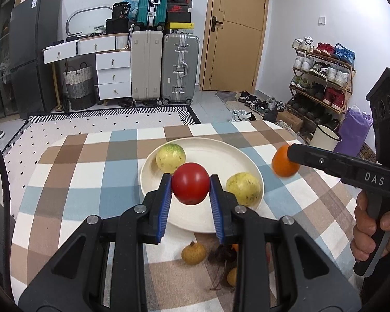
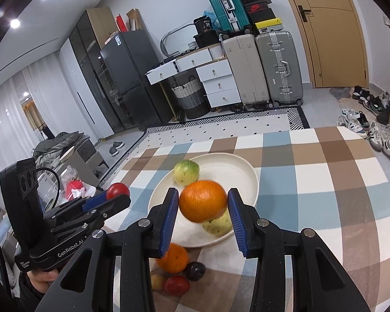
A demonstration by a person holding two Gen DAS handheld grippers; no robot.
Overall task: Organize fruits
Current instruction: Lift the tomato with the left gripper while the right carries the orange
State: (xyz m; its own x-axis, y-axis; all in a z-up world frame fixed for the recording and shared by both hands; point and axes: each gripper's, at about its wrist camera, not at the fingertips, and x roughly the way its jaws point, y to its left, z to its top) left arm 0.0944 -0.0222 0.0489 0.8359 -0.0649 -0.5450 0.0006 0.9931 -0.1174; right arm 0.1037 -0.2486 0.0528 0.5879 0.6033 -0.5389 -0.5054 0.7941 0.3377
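My left gripper (image 1: 190,183) is shut on a red tomato (image 1: 190,182), held above the near side of a cream plate (image 1: 215,148). Two yellow-green fruits (image 1: 170,157) (image 1: 243,188) lie on that plate. My right gripper (image 2: 202,202) is shut on an orange (image 2: 202,200) and hangs over the plate (image 2: 236,169), where a yellow-green fruit (image 2: 186,172) rests at the back and another (image 2: 218,225) peeks out under the orange. From the left wrist view the right gripper (image 1: 290,153) and its orange (image 1: 283,163) hover right of the plate. The left gripper (image 2: 118,195) shows at the left in the right wrist view.
Loose fruit lies on the checked tablecloth (image 1: 91,176) in front of the plate: a tan longan (image 1: 193,252), a second orange (image 2: 174,258), a dark plum (image 2: 195,271), a small red tomato (image 2: 177,285). Suitcases (image 1: 179,67), drawers and a shoe rack (image 1: 322,83) stand beyond the table.
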